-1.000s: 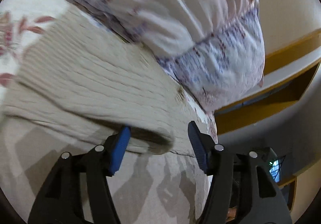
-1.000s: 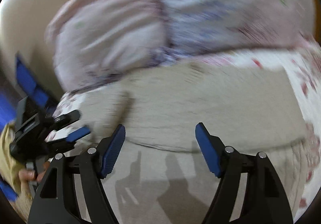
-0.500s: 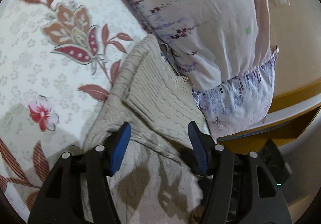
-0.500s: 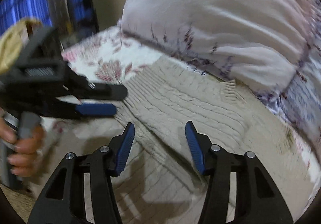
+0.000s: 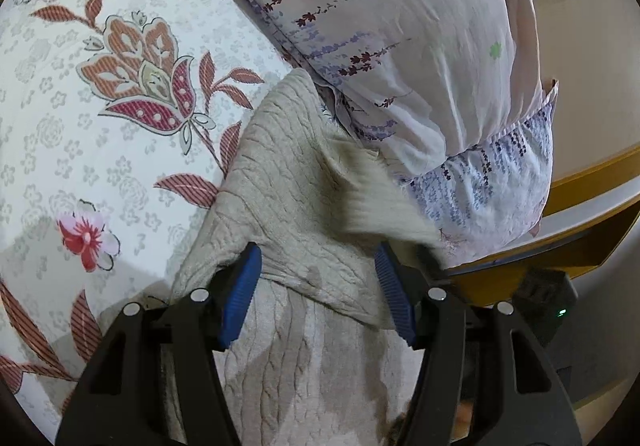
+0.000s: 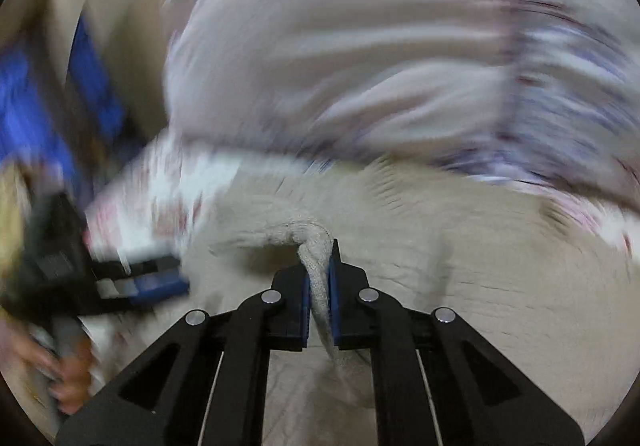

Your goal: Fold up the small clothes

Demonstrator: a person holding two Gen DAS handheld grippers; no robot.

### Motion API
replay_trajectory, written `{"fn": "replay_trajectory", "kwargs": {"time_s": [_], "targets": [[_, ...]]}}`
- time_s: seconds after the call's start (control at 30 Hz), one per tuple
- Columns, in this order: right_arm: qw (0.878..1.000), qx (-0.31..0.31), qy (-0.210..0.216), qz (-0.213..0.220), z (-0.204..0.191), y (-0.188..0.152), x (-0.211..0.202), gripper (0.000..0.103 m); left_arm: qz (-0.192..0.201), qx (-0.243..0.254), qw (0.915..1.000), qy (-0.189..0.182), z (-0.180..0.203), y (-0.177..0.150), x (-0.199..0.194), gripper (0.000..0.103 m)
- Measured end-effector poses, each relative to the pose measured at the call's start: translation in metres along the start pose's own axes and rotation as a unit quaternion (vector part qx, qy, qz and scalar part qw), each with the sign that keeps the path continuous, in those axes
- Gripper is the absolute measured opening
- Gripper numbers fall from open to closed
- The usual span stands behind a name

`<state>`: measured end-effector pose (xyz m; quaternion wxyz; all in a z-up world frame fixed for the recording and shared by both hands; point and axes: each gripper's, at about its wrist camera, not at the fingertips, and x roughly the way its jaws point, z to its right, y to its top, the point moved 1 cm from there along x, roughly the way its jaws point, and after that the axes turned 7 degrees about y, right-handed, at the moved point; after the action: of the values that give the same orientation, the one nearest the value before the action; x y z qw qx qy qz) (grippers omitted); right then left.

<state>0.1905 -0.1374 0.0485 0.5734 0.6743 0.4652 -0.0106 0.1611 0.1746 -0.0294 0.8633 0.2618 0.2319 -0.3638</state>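
A beige cable-knit sweater point(image 5: 296, 182) lies on the floral bedspread, its far end against a pillow. My left gripper point(image 5: 318, 286) is open, its blue pads point(image 5: 242, 286) straddling a folded flap of the sweater just above it. In the blurred right wrist view, my right gripper point(image 6: 319, 278) is shut on a bunched edge of the same sweater point(image 6: 480, 266) and lifts it slightly. The left gripper also shows in the right wrist view point(image 6: 132, 282) at the left, blurred, held by a hand.
A floral bedspread point(image 5: 100, 126) covers the bed. A large pale flowered pillow point(image 5: 400, 46) lies along the far side of the sweater. A wooden headboard ledge point(image 5: 592, 214) and a wall with a switch plate stand at the right.
My right gripper has closed on an edge of the sweater and is moving fast, blurring its view. A sweater flap has moved under the left gripper, which stays open.
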Motion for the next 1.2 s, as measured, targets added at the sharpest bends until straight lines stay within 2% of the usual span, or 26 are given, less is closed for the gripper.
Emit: {"fn": "replay_trajectory", "kwargs": {"time_s": [0.03, 0.1, 0.13, 0.2, 0.23, 0.27, 0.3, 0.37, 0.43, 0.47, 0.53, 0.63, 0.73, 0.93, 1.0, 1.03, 1.07, 1.13, 1.2], "targets": [[0.999, 0.034, -0.002, 0.031, 0.014, 0.001, -0.02, 0.008, 0.001, 0.003, 1.0, 0.002, 0.001, 0.0, 0.0, 0.059], [0.989, 0.113, -0.019, 0.092, 0.053, -0.008, -0.066, 0.008, 0.001, 0.008, 1.0, 0.003, 0.002, -0.001, 0.0, 0.06], [0.984, 0.143, -0.024, 0.102, 0.069, -0.016, -0.079, 0.008, -0.001, 0.011, 0.9999, 0.002, 0.002, -0.001, 0.001, 0.06], [0.98, 0.181, -0.04, 0.073, 0.094, -0.041, -0.089, 0.009, -0.006, 0.016, 0.9999, 0.001, 0.005, -0.002, 0.003, 0.06], [0.979, 0.187, -0.055, 0.05, 0.102, -0.051, -0.088, 0.015, -0.004, 0.022, 0.9997, 0.005, 0.007, -0.003, 0.003, 0.063], [0.977, 0.201, -0.065, 0.029, 0.11, -0.061, -0.089, 0.026, -0.005, 0.028, 0.9996, 0.005, 0.009, -0.003, 0.003, 0.064], [0.973, 0.222, -0.06, 0.018, 0.119, -0.07, -0.092, 0.032, -0.007, 0.032, 0.9994, 0.007, 0.011, -0.004, 0.004, 0.067], [0.962, 0.265, -0.055, 0.042, 0.135, -0.077, -0.112, 0.048, -0.013, 0.035, 0.9993, 0.008, 0.012, -0.005, 0.002, 0.07], [0.952, 0.289, -0.06, 0.077, 0.146, -0.077, -0.131, 0.053, -0.019, 0.034, 0.9992, 0.008, 0.012, -0.008, -0.001, 0.073], [0.946, 0.301, -0.067, 0.095, 0.154, -0.076, -0.143, 0.053, -0.02, 0.037, 0.9991, 0.008, 0.012, -0.009, -0.002, 0.073], [0.94, 0.318, -0.08, 0.099, 0.165, -0.077, -0.147, 0.053, -0.023, 0.052, 0.9984, 0.009, 0.012, -0.012, -0.007, 0.073], [0.932, 0.343, -0.081, 0.082, 0.181, -0.08, -0.139, 0.052, -0.021, 0.071, 0.9971, 0.017, 0.011, -0.016, -0.015, 0.073], [0.931, 0.353, -0.069, 0.062, 0.188, -0.087, -0.125, 0.045, -0.021, 0.083, 0.996, 0.023, 0.007, -0.019, -0.022, 0.073], [0.937, 0.341, -0.064, 0.029, 0.185, -0.083, -0.106, 0.037, -0.021, 0.105, 0.9935, 0.039, 0.005, -0.025, -0.029, 0.073], [0.94, 0.332, -0.07, 0.022, 0.184, -0.082, -0.104, 0.026, -0.02, 0.113, 0.9924, 0.044, 0.006, -0.027, -0.029, 0.073], [0.943, 0.325, -0.066, 0.017, 0.182, -0.08, -0.102, 0.01, -0.02, 0.118, 0.9917, 0.045, 0.006, -0.028, -0.029, 0.073], [0.949, 0.308, -0.064, 0.012, 0.177, -0.077, -0.1, 0.01, -0.02, 0.12, 0.9915, 0.046, 0.006, -0.028, -0.028, 0.073], [0.961, 0.261, -0.088, 0.035, 0.164, -0.068, -0.108, 0.009, -0.02, 0.122, 0.9913, 0.046, 0.006, -0.028, -0.028, 0.073], [0.968, 0.2, -0.114, 0.097, 0.145, -0.053, -0.13, 0.009, -0.02, 0.122, 0.9912, 0.046, 0.007, -0.028, -0.028, 0.073]]}}
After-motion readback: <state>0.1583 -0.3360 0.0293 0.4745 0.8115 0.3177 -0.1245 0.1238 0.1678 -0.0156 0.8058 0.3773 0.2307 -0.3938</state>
